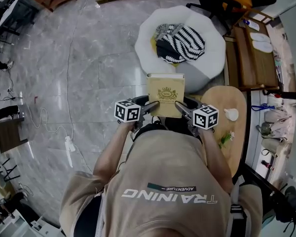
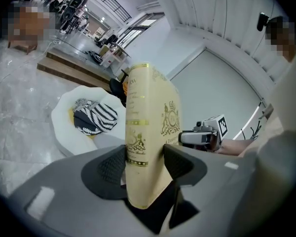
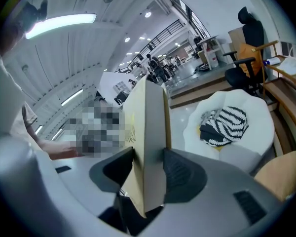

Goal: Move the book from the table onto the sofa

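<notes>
Left gripper (image 2: 145,163): closed on the book (image 1: 165,95); its two dark pads press the front and back covers at the spine edge, near the book's lower end.
Right gripper (image 3: 148,166): also clamped on the book, at the opposite edge where the pale page block shows, one pad on each cover.
Book: cream-yellow with a gold crest and gold bands on the spine. It is held in the air between the two grippers and reaches forward past their jaws, front cover turned up toward the head camera. It touches neither table nor sofa.
Sofa (image 1: 213,47): a white, rounded, cushion-like seat straight ahead of both grippers, beyond the book's far edge.
Striped cloth (image 1: 181,42): black and white, bunched in the sofa's hollow, ahead of the jaws.
Table (image 1: 235,132): oval and wooden, just to the right of the right gripper, at the person's side.
On the table: a small white object (image 1: 231,114) near the right gripper, and a green sprig (image 1: 225,138) closer to the person.
</notes>
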